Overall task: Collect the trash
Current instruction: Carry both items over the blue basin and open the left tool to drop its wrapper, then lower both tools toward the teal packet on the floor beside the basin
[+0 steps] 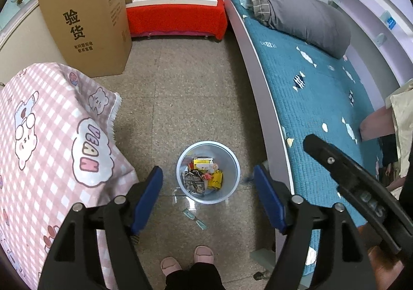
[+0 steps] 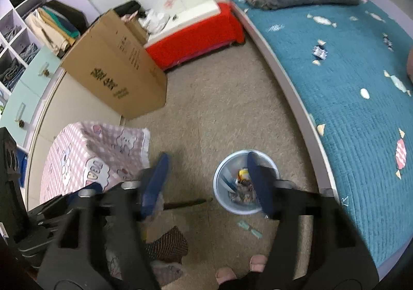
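Observation:
A pale blue trash bin point(image 1: 230, 161) stands on the floor and holds several wrappers point(image 1: 215, 179), some of them yellow. My left gripper point(image 1: 207, 173) hangs above it, open, with nothing between its blue pads. My right gripper point(image 2: 207, 158) is open too and empty; its right finger covers part of the bin point(image 2: 223, 186). A teal wrapper point(image 1: 195, 217) lies on the floor just in front of the bin, also visible from the right wrist as the teal wrapper point(image 2: 249, 228). The right gripper's black body point(image 1: 348, 181) reaches in from the right in the left wrist view.
A pink checked cloth point(image 1: 51, 135) covers furniture on the left. A tall cardboard box point(image 1: 87, 26) and a red-covered bench point(image 1: 175, 16) stand at the back. The bed point(image 1: 322, 109) runs along the right. The person's slippers point(image 1: 204, 255) are near the bin. A dark mesh item point(image 2: 167, 243) lies on the floor.

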Tool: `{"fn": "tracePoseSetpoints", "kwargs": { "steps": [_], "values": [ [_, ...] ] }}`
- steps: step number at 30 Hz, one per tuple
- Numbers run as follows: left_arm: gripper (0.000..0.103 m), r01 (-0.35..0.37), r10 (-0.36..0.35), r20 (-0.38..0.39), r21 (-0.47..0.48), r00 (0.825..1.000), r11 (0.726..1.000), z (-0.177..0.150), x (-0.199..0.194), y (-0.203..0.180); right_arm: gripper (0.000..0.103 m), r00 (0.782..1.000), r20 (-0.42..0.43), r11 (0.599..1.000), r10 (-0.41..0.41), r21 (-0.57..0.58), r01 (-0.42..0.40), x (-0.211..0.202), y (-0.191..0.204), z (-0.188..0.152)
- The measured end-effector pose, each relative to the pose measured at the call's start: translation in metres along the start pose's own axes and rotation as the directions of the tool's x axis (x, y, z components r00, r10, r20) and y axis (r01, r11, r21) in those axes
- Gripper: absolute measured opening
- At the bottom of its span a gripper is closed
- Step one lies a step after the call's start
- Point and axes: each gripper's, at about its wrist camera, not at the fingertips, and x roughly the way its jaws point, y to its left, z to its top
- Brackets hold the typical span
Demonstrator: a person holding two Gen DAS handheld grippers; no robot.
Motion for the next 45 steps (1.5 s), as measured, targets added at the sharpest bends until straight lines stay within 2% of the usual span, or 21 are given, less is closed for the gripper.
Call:
{"fn": "tracePoseSetpoints", "kwargs": {
  "steps": [5,10,13,17,20,22,25,29,33,36,40,43,45],
  "values": [
    [0.074,0.005,-0.005,0.002,-0.009,1.000,1.000,-0.008,-0.001,0.000,0.064,1.000,-0.009,1.000,-0.002,0.013,0.002,-0.005,-0.003,-0.013],
    [0.078,0.016,-0.016,-0.019,-0.013,1.000,1.000,-0.030,0.009,0.000,0.064,0.999,-0.043,0.999,-0.029,0.031,0.030,-0.005,-0.017,-0.045],
    [0.079,0.012,-0.013,-0.046,-0.015,0.999,1.000,-0.058,0.032,0.000,0.064,0.996,-0.077,0.998,-0.041,0.041,0.044,0.005,-0.033,-0.072],
    [0.079,0.004,-0.011,-0.124,-0.053,0.992,0.999,-0.106,0.081,0.004,0.064,0.985,-0.158,0.997,-0.069,0.019,0.073,0.035,-0.062,-0.117],
    [0.079,-0.005,-0.008,-0.162,-0.081,0.987,0.997,-0.152,0.135,0.004,0.064,0.973,-0.212,0.996,-0.090,-0.019,0.088,0.072,-0.089,-0.153],
    [0.079,-0.036,0.013,-0.200,-0.112,0.980,0.993,-0.189,0.188,0.007,0.064,0.962,-0.256,0.995,-0.096,-0.054,0.085,0.114,-0.113,-0.183],
    [0.079,-0.057,0.007,-0.248,-0.195,0.969,0.979,-0.241,0.263,0.017,0.064,0.944,-0.310,0.990,-0.109,-0.119,0.075,0.173,-0.142,-0.223],
    [0.079,-0.101,-0.001,-0.294,-0.334,0.956,0.937,-0.307,0.369,0.037,0.063,0.919,-0.377,0.979,-0.111,-0.199,0.037,0.255,-0.177,-0.277],
    [0.079,-0.156,0.033,-0.321,-0.366,0.946,0.917,-0.344,0.453,0.049,0.063,0.897,-0.428,0.969,-0.108,-0.249,-0.002,0.330,-0.209,-0.319],
    [0.079,-0.183,0.041,-0.347,-0.387,0.937,0.904,-0.365,0.510,0.059,0.062,0.885,-0.452,0.967,-0.114,-0.254,-0.005,0.370,-0.227,-0.336],
    [0.070,-0.219,0.061,-0.386,-0.379,0.920,0.899,-0.378,0.571,0.064,0.062,0.869,-0.480,0.962,-0.118,-0.271,-0.019,0.421,-0.243,-0.363],
    [0.061,-0.253,0.083,-0.426,-0.360,0.901,0.898,-0.390,0.606,0.071,0.062,0.860,-0.495,0.959,-0.121,-0.282,-0.028,0.446,-0.248,-0.376],
    [0.057,-0.254,0.068,-0.438,-0.381,0.896,0.889,-0.395,0.621,0.075,0.062,0.856,-0.503,0.962,-0.122,-0.272,-0.022,0.457,-0.252,-0.380]
  ]
}}
